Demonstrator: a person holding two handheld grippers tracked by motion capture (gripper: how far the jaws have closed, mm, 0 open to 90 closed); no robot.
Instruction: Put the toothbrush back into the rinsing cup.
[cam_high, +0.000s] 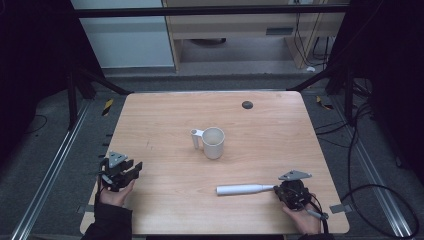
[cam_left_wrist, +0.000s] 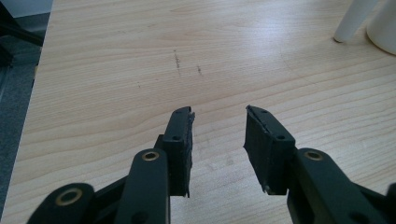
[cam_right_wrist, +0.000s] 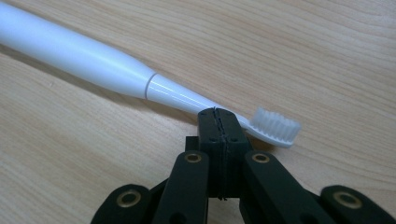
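Two grippers on the table: the right gripper (cam_right_wrist: 218, 114) has its jaws pressed together at the thin neck of the white electric toothbrush (cam_right_wrist: 93, 58), just behind the bristle head; whether the neck is pinched or merely behind the tips, I cannot tell. The toothbrush lies flat on the wooden table (cam_high: 165, 210). Over at the near left edge, the left gripper (cam_left_wrist: 218, 133) hovers, jaws apart, nothing between them. Mid-table, well apart, stands the white mug (cam_high: 213, 142), upright, seemingly empty. Lifting looks not yet done; the mug seems the likely destination.
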